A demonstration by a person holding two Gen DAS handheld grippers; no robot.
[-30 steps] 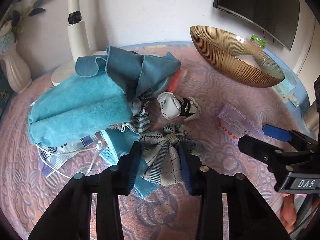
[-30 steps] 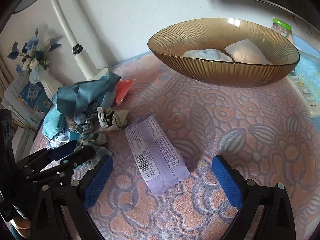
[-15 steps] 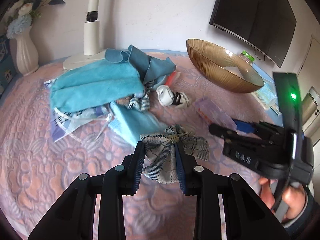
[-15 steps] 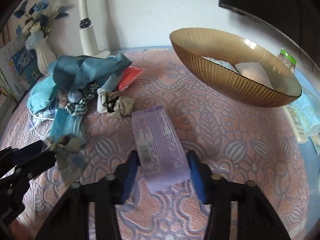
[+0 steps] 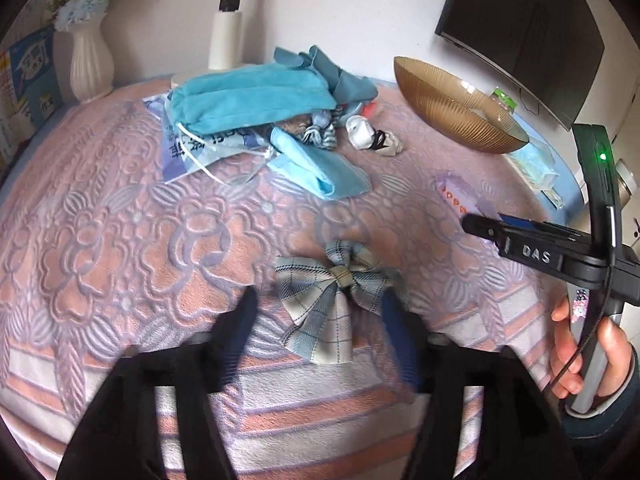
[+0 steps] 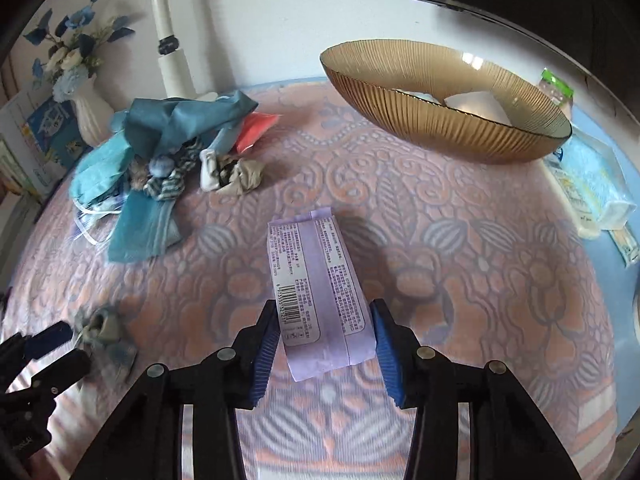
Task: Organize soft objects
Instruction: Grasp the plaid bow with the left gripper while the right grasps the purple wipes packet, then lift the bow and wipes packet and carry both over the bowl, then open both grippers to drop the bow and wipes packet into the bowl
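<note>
A: Lilac plastic, a flat rectangular packet point(image 6: 320, 292) with a barcode label: the right claw point(image 6: 325, 346) has its blue-padded fingers point(image 6: 386, 350) closed against both long sides of it, its far end aimed toward the ribbed amber glass bowl point(image 6: 444, 120).

B: And the left claw point(image 5: 320, 320)?

A: Spread wide, gripping nothing. The grey-blue plaid fabric bow point(image 5: 332, 296) lies between its blurred fingers point(image 5: 240, 320); whether they touch the bow I cannot tell. The bow sits well on the near side of the bowl point(image 5: 452, 114), on the pink and lilac embossed cloth point(image 5: 120, 240) covering the desk.

B: The other soft things?

A: Heaped left of the bowl: teal towels point(image 5: 252, 96), a light blue face mask point(image 5: 316, 168), a striped scrap, and a balled white and grey sock point(image 6: 230, 172) nearest the bowl. Two pale folded pieces point(image 6: 472, 102) rest inside it.
</note>
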